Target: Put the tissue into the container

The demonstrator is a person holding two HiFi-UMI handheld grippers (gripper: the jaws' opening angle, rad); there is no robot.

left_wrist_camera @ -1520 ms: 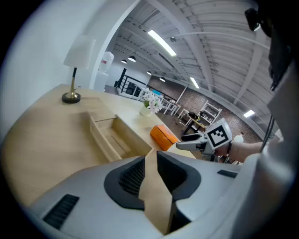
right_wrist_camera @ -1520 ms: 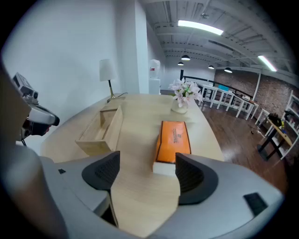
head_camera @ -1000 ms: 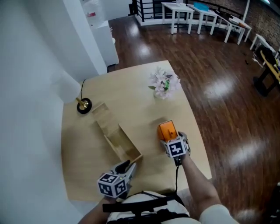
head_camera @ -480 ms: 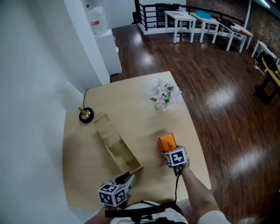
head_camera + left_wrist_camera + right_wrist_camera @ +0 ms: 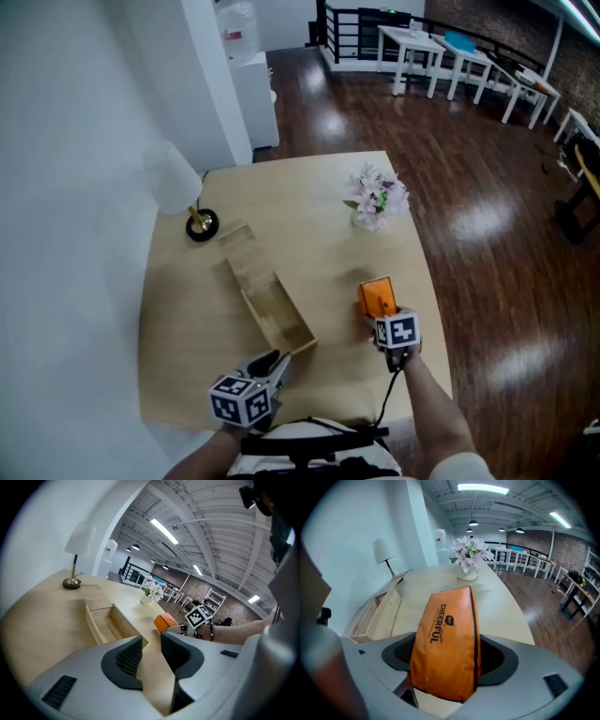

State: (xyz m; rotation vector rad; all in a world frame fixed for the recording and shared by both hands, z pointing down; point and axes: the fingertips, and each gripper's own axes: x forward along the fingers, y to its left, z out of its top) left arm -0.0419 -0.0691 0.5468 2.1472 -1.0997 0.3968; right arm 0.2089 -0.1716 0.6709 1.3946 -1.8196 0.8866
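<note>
Head view: one tissue pack (image 5: 378, 296); one wooden container (image 5: 281, 321); one lamp (image 5: 175, 180)

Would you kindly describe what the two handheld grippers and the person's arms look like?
The left gripper and right gripper have pale grey bodies with black ribbed pads; each carries a cube of black-and-white square markers. A black cable trails from the right one, whose jaws have just been closing round the orange tissue pack. The right arm shows a pale sleeve and a dark wristband.
</note>
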